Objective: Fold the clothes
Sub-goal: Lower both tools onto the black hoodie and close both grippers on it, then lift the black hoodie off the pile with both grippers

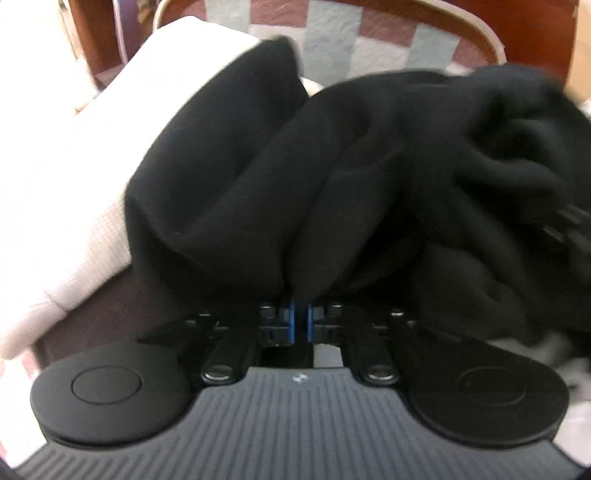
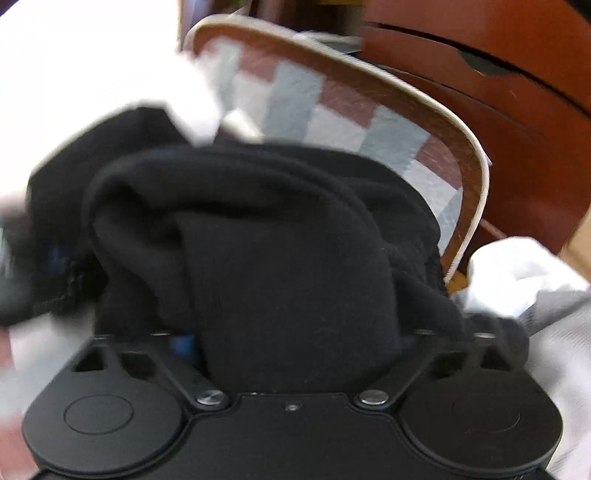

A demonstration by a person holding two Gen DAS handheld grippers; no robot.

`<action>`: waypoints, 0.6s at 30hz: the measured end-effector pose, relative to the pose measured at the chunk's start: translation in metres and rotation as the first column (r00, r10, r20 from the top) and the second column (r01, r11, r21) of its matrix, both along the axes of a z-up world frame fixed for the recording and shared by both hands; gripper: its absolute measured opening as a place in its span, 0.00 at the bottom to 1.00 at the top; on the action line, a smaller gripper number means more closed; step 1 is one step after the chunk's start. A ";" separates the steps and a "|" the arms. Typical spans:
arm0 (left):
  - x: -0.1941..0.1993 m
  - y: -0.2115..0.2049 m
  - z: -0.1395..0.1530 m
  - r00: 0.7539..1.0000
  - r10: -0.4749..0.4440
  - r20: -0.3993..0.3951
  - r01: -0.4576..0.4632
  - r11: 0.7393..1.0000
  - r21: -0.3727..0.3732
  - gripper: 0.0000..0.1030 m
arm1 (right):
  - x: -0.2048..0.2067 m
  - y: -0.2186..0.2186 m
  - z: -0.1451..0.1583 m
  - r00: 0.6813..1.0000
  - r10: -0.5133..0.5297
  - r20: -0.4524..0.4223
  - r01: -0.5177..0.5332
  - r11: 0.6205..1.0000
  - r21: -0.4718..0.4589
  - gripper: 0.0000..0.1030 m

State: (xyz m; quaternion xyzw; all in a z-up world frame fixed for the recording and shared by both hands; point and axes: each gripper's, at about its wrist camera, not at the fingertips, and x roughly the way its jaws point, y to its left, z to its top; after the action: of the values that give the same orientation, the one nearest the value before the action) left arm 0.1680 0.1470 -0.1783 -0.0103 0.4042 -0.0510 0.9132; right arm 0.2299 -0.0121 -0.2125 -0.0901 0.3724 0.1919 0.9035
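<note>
A black garment (image 1: 332, 177) lies bunched in thick folds across the left wrist view. My left gripper (image 1: 301, 310) is shut on its near edge, and the blue pads (image 1: 292, 317) almost meet with cloth pinched between them. In the right wrist view the same black garment (image 2: 277, 240) drapes over my right gripper (image 2: 295, 343). Its linkage arms are spread wide. One blue pad (image 2: 184, 343) shows at the left, and the other finger is hidden under a thick fold lying between them. Both views are motion-blurred.
A checked grey, white and maroon quilt (image 1: 332, 33) with a brown and cream border (image 2: 469, 177) lies behind the garment. A white waffle blanket (image 1: 74, 166) lies at the left. White cloth (image 2: 517, 273) sits at the right. Reddish wooden furniture (image 2: 498, 74) stands beyond.
</note>
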 end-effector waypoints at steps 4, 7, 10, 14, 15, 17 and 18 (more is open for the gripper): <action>-0.004 0.015 0.023 1.000 -0.028 -0.005 0.026 0.967 -0.253 0.05 | -0.010 0.004 0.025 0.999 -0.034 0.027 0.029 0.987 0.161 0.33; -0.007 0.025 0.031 0.999 -0.033 -0.014 0.022 0.880 -0.474 0.04 | -0.016 0.004 0.038 0.996 0.083 -0.043 -0.059 0.917 0.395 0.32; -0.015 0.036 0.031 1.000 -0.020 -0.019 0.008 0.854 -0.520 0.04 | -0.015 0.009 0.042 0.989 0.072 -0.128 -0.007 0.893 0.450 0.32; -0.026 0.052 0.031 1.000 -0.004 -0.026 -0.012 0.816 -0.578 0.04 | -0.011 -0.007 0.039 0.962 0.093 -0.256 0.071 0.821 0.566 0.32; -0.029 0.056 0.031 1.000 0.000 -0.028 -0.017 0.806 -0.592 0.04 | -0.011 -0.010 0.040 0.955 0.100 -0.278 0.083 0.812 0.577 0.32; -0.028 0.051 0.033 1.000 0.006 -0.018 -0.016 0.816 -0.578 0.05 | -0.013 -0.015 0.041 0.942 0.105 -0.318 0.110 0.800 0.589 0.32; -0.026 0.047 0.035 1.000 0.009 -0.010 -0.014 0.825 -0.565 0.05 | -0.015 -0.016 0.043 0.947 0.051 -0.317 0.140 0.822 0.552 0.32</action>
State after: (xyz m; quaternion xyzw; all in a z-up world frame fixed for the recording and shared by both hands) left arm 0.1420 0.1935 -0.1437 -0.2825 0.3742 -0.1627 0.8681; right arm 0.2152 -0.0285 -0.1693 0.2235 0.4407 0.2842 0.8216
